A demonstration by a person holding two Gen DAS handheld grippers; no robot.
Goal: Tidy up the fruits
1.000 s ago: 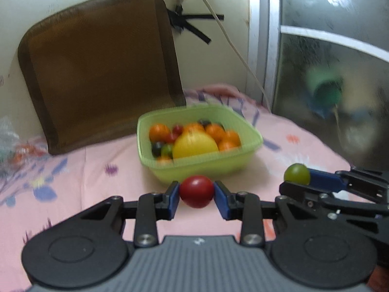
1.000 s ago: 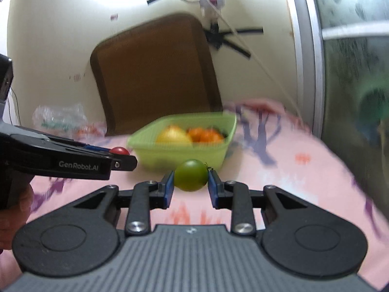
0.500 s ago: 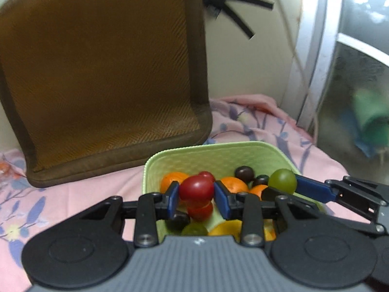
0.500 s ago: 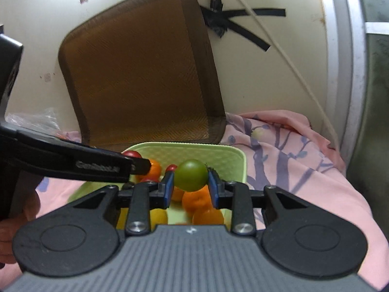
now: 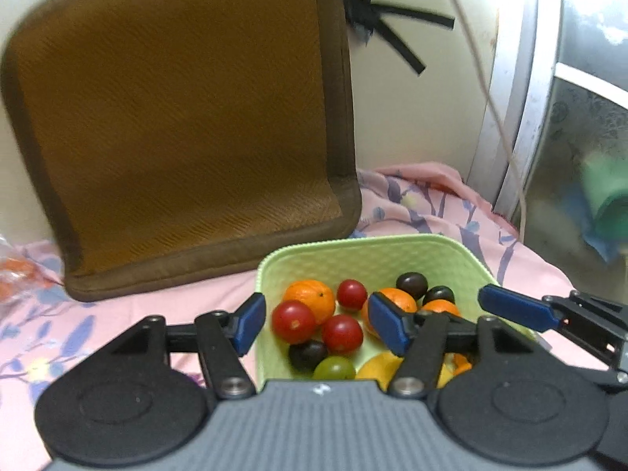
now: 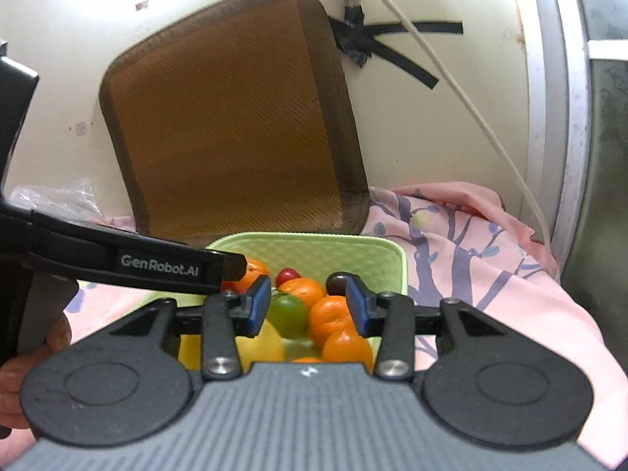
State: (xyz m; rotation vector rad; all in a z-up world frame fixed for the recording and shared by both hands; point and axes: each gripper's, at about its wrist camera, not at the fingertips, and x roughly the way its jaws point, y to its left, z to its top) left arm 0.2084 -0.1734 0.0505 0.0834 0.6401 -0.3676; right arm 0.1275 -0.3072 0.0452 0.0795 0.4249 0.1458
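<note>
A light green bowl (image 5: pixel 373 241) (image 6: pixel 306 237) on the pink floral cloth holds oranges, red tomatoes, dark fruits, a yellow fruit and green ones. My left gripper (image 5: pixel 318 325) hangs open over the bowl's left half. A red tomato (image 5: pixel 293 322) lies loose in the bowl under its spread jaws. My right gripper (image 6: pixel 308 306) is open above the bowl too, and a green fruit (image 6: pixel 288 316) rests among the oranges below its jaws. One blue finger of the right gripper (image 5: pixel 514 308) shows at the bowl's right rim.
A brown cushion (image 5: pixel 188 125) (image 6: pixel 231 125) leans on the wall just behind the bowl. A white cable (image 6: pixel 463 98) hangs down the wall to the right, beside a frosted glass door (image 5: pixel 581 157). A clear plastic bag (image 6: pixel 51 200) lies at far left. A hand (image 6: pixel 23 373) holds the left gripper.
Both grippers moved forward over the bowl, then opened. The red tomato dropped from the left one and the green fruit from the right one, and both now lie in the bowl.
</note>
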